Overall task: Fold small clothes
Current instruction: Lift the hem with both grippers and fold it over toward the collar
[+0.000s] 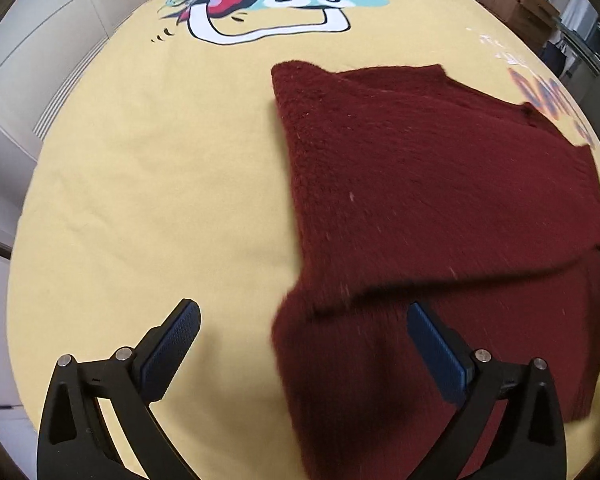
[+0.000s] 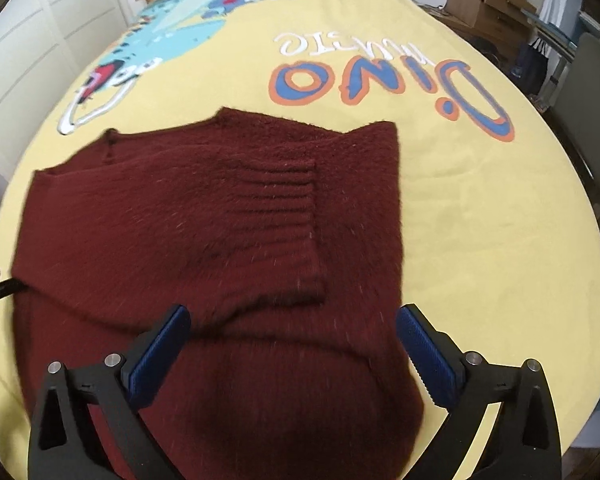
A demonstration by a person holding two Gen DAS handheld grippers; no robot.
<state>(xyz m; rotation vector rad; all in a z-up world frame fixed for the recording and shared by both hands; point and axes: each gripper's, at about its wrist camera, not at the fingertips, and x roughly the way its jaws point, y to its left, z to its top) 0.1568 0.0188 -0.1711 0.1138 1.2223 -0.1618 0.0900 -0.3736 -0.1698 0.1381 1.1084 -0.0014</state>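
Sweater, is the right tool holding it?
No. The right tool is wide open above the sweater, pinching nothing.

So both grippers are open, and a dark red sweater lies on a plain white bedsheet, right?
Not quite: the bedsheet is yellow with a cartoon dinosaur print, as the right wrist view shows. The dark red sweater and the open left gripper and right gripper are as you said.

A bed carries everything, covered by a yellow sheet (image 2: 480,220) printed with a teal cartoon dinosaur (image 2: 168,28) at the upper left of the right wrist frame and the lettering "Dino" (image 2: 384,88) upside down at upper centre. A dark red sweater (image 2: 172,232) lies flat on the sheet, a ribbed cuff (image 2: 276,208) folded across its middle.
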